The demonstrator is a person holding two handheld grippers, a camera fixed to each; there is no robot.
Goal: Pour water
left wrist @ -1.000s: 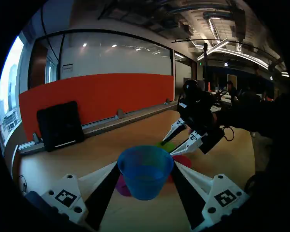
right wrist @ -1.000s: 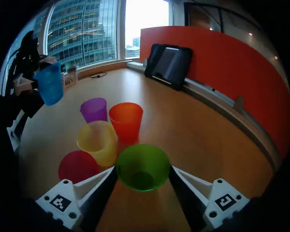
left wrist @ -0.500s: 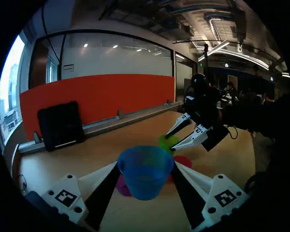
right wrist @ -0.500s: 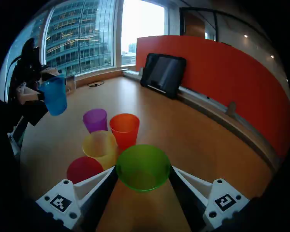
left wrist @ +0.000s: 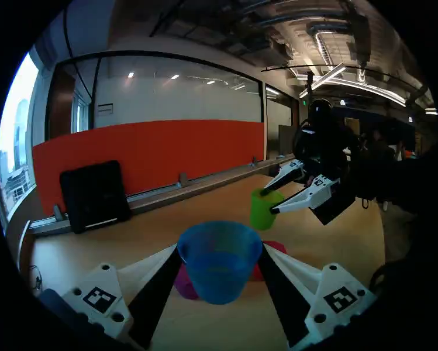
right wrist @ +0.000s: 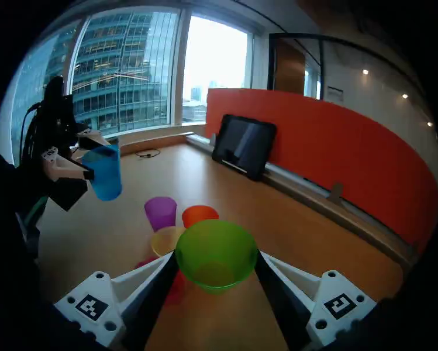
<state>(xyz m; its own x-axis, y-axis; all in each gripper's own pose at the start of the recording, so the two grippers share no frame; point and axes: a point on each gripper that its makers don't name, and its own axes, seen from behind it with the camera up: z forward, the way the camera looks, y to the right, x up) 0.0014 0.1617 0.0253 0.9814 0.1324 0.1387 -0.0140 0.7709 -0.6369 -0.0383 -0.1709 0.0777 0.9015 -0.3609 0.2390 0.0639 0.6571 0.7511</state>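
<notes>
My left gripper [left wrist: 219, 266] is shut on a translucent blue cup [left wrist: 219, 260], held upright above the wooden table [left wrist: 119, 234]. In the right gripper view the same blue cup [right wrist: 104, 171] hangs at the left in that gripper [right wrist: 90, 169]. My right gripper [right wrist: 216, 263] is shut on a green cup [right wrist: 216, 255], lifted well above the table. The left gripper view shows the green cup [left wrist: 262, 209] raised at the right, held in the right gripper [left wrist: 277, 200].
On the table [right wrist: 289, 245] below stand a purple cup [right wrist: 160, 212], an orange cup [right wrist: 199, 215], a yellow cup [right wrist: 165, 240] and a red cup [right wrist: 175, 286]. A black tablet [right wrist: 244, 144] leans on the orange wall [right wrist: 359, 158]. Large windows [right wrist: 125, 76] line the far side.
My right gripper has lifted the green cup up from the table, away from the cup cluster. The blue cup has stayed raised in my left gripper and now sits closer to the green cup.
</notes>
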